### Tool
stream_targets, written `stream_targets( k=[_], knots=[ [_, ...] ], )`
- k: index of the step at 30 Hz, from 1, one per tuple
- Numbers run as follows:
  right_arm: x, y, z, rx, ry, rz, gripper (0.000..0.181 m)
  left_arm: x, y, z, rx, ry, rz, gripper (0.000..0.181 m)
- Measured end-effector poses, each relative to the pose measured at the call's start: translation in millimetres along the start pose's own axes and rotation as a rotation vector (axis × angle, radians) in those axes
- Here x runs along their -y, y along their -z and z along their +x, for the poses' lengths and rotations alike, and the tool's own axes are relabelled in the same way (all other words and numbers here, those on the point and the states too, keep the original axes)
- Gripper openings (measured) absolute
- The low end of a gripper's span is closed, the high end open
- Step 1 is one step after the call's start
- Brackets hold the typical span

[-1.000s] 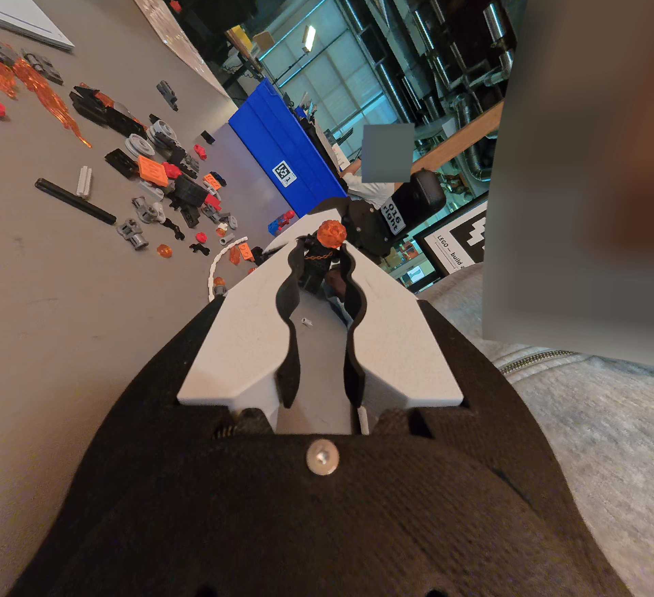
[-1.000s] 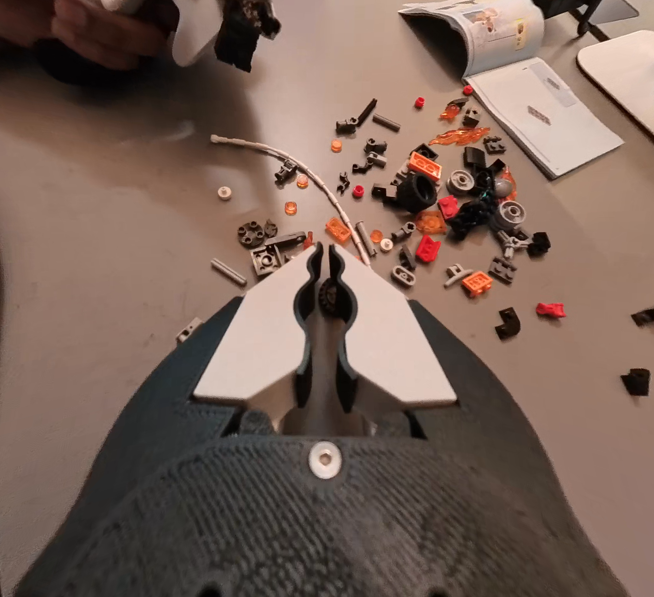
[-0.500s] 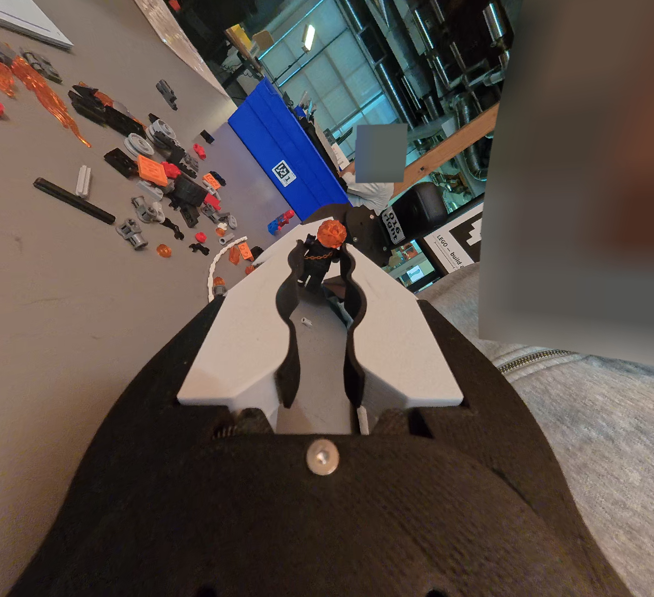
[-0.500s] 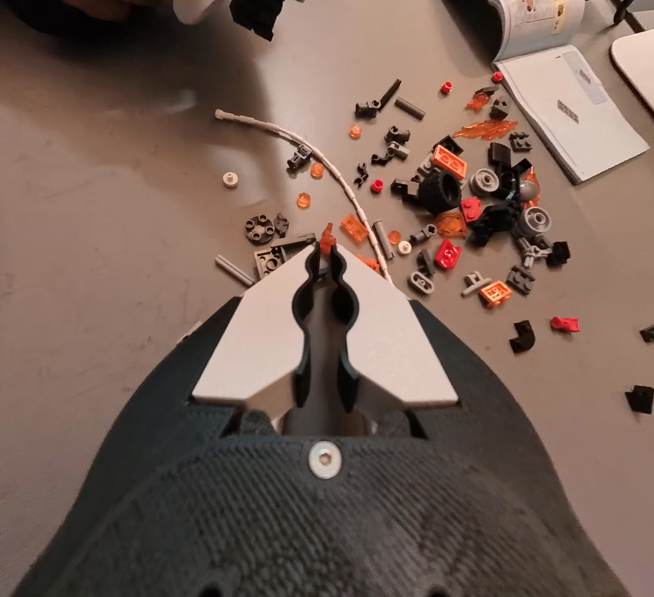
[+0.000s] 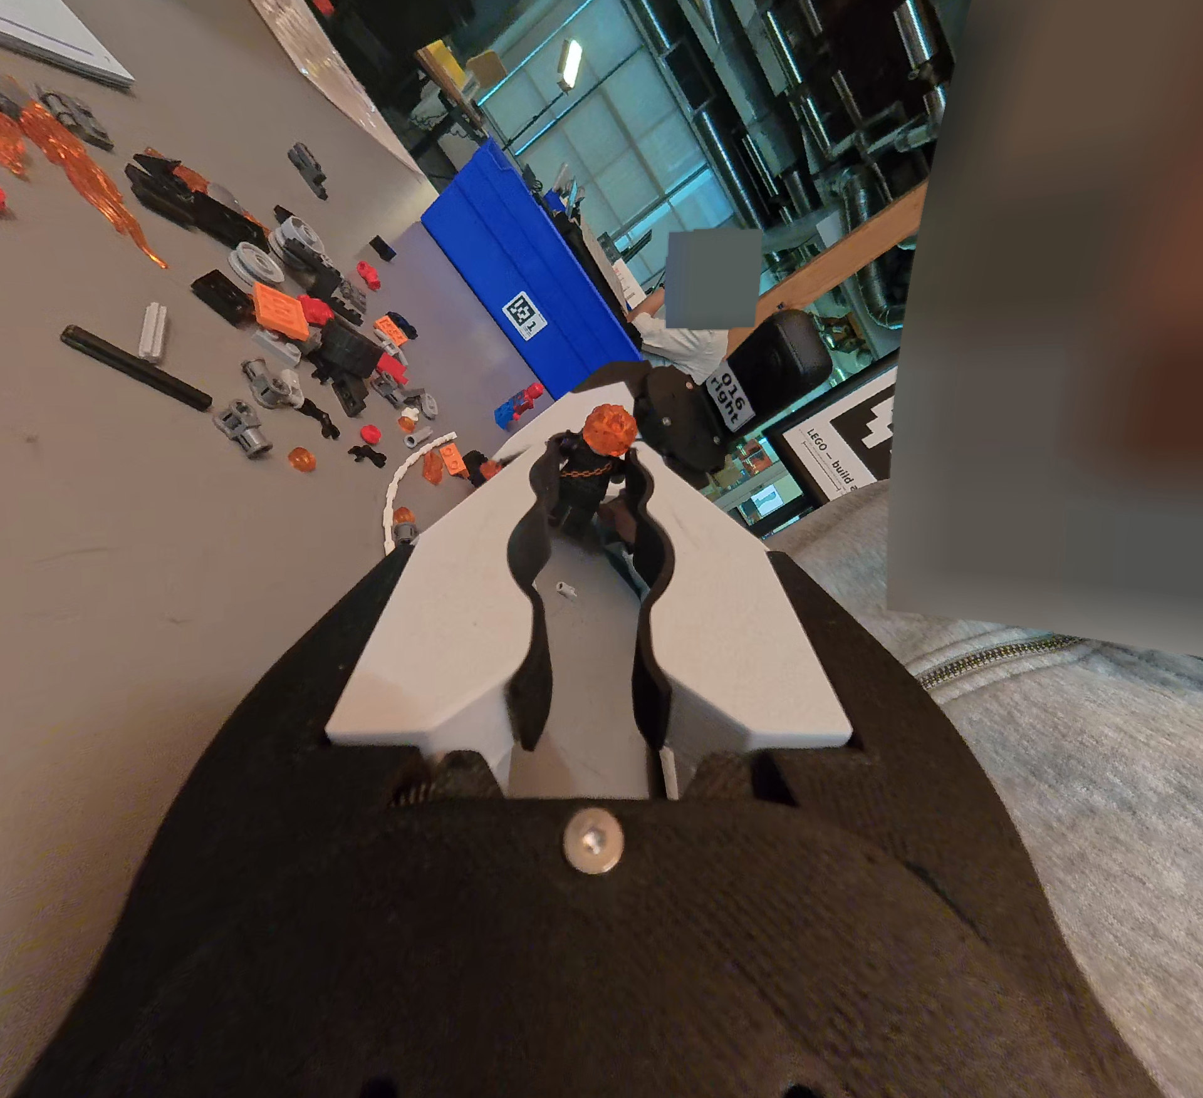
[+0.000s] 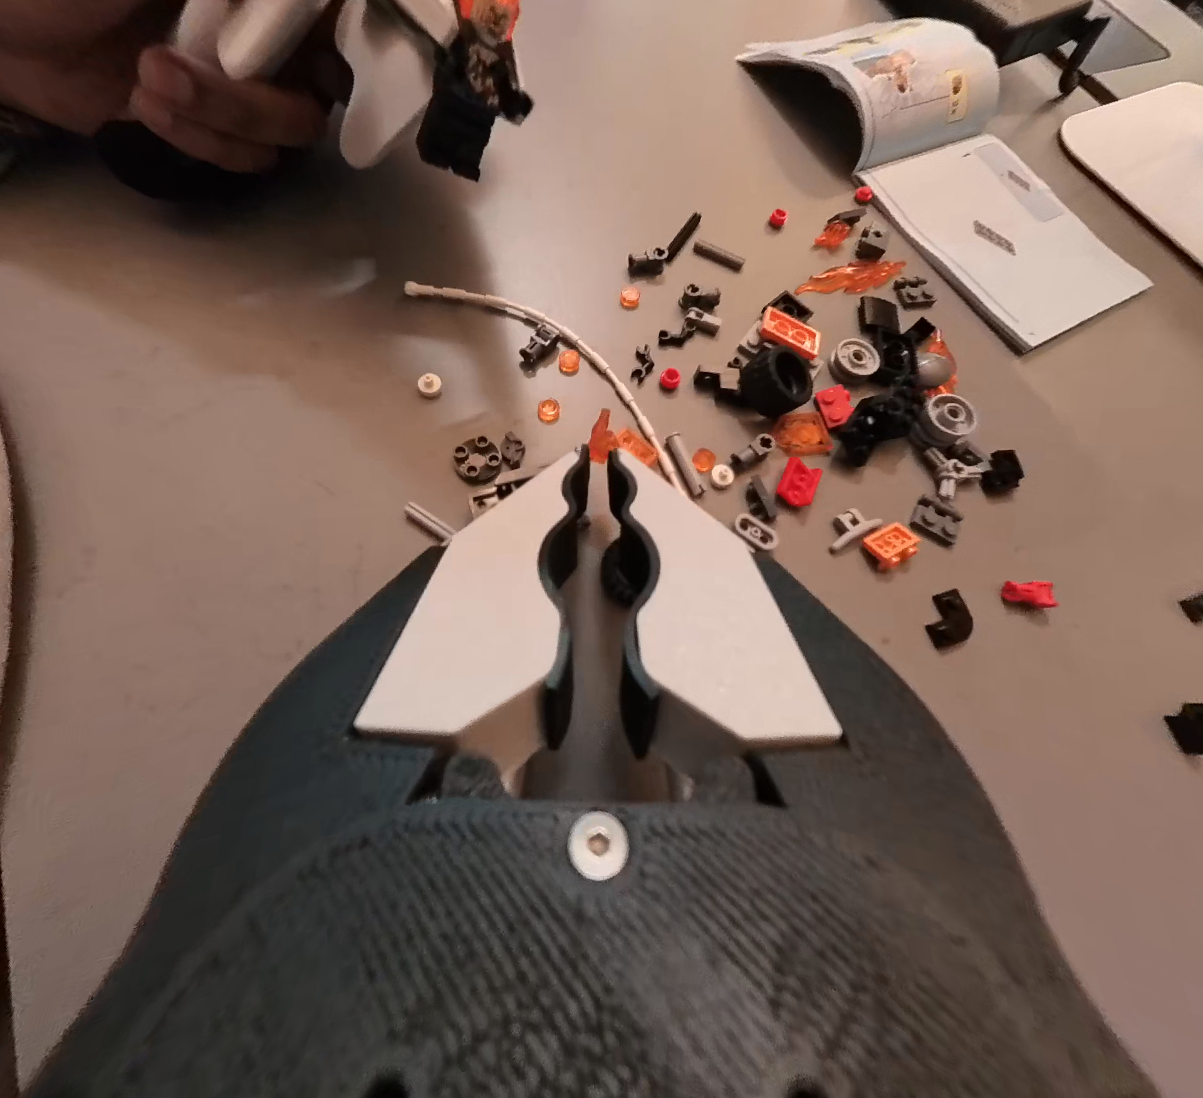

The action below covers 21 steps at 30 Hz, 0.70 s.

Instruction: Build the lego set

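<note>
Right wrist view showed the right gripper (image 6: 597,463) pinching an orange flame piece (image 6: 601,434) above the table (image 6: 195,481); the left gripper's (image 5: 591,468) fingers clamped a black minifigure (image 5: 586,474).

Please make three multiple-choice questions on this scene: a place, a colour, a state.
1. Where is the small flame piece? A at the right gripper's tips; B on the booklet; C in the bin.
2. The minifigure's head is: A red; B orange; C grey.
3. The left gripper is: A open; B shut on a wheel; C shut on the minifigure.
A: it stands between the tips. B: orange flames. C: its jaws clamp the body.
</note>
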State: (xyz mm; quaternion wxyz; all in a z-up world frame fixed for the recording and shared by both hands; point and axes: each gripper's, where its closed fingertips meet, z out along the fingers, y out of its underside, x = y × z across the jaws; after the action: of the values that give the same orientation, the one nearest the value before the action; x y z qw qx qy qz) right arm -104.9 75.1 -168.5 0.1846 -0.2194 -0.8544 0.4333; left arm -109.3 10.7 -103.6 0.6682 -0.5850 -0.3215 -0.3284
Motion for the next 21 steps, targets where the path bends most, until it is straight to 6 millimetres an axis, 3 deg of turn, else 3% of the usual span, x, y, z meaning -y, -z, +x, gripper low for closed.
stream_targets(
  k=[21],
  knots=[
    [11.3, 6.8, -0.2, 0.038, -0.059, 0.079, 0.003, -0.6, -0.3, 0.3, -0.003, 0.003, -0.003, 0.017]
  ],
)
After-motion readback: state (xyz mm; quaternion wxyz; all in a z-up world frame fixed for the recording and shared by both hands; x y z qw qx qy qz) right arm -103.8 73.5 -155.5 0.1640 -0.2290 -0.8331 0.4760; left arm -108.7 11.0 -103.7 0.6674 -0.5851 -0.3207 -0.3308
